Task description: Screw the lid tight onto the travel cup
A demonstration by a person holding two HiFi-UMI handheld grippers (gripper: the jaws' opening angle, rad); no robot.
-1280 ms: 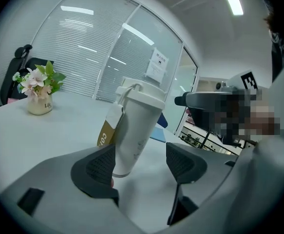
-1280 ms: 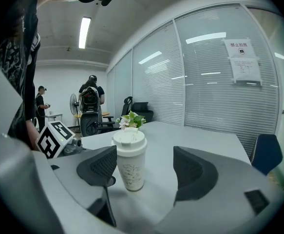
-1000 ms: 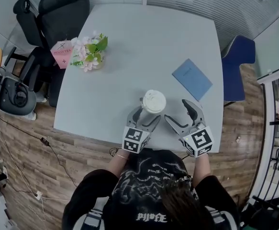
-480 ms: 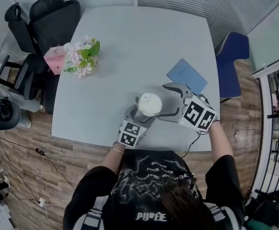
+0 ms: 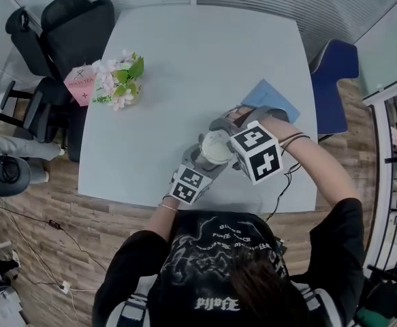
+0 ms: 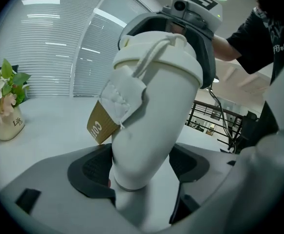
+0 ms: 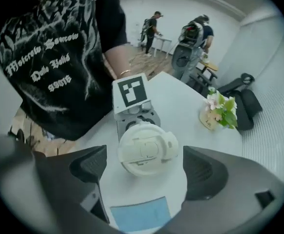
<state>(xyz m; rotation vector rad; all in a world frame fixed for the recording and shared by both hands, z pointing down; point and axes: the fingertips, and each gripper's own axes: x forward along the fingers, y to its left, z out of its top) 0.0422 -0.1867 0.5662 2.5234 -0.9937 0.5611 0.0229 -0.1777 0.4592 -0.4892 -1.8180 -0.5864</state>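
Left tongs (image 6: 141, 165) grip the travel cup (image 6: 151, 111) low, apparently upright, lid (image 7: 146, 147) uppermost.

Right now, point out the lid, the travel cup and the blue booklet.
lid (image 7: 146, 150): right gripper view, centre of its top.
travel cup (image 6: 151, 130): left gripper view, middle of its white body.
blue booklet (image 7: 141, 215): right gripper view, middle of its cover.

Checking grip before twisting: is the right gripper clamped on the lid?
No, the right gripper's jaws have just been opening and flank the lid without touching.
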